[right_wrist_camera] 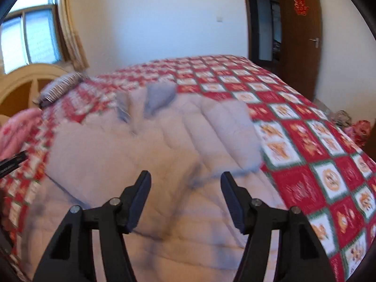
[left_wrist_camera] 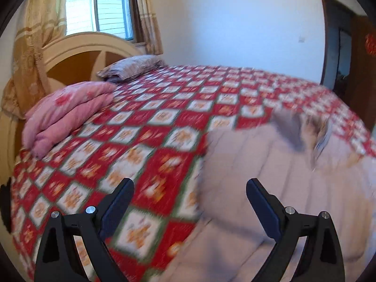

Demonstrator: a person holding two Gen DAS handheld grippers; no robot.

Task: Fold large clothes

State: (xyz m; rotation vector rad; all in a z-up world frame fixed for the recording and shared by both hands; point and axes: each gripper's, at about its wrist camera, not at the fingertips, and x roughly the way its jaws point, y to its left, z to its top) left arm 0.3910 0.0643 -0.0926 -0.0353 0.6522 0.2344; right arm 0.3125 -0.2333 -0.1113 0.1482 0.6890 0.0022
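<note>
Nearest of all, the right gripper point(right_wrist_camera: 185, 176) hangs just above the pale quilted coat point(right_wrist_camera: 150, 155), its two black fingers spread wide with nothing between them, the padded cloth lying directly under and ahead of the gap. The left gripper point(left_wrist_camera: 190, 183) is likewise wide open and empty; it sits over the coat's left edge, so one finger is above the red-and-white checked bedspread point(left_wrist_camera: 145, 127) and the other above the coat point(left_wrist_camera: 270, 178). The coat lies spread flat on the bed, its near part below both grippers and its grey-lined collar end point(right_wrist_camera: 159, 96) pointing away toward the far side of the bed. A sleeve looks folded across the coat's right side, though blur makes that hard to be sure of. Beyond the coat to its left, a folded pink quilt point(left_wrist_camera: 68, 110) rests on the bedspread by the cream headboard point(left_wrist_camera: 87, 49), with a patterned pillow point(left_wrist_camera: 134, 67) further along. Past the coat on the far wall stand a window point(left_wrist_camera: 101, 7) and a brown door point(right_wrist_camera: 300, 35).
</note>
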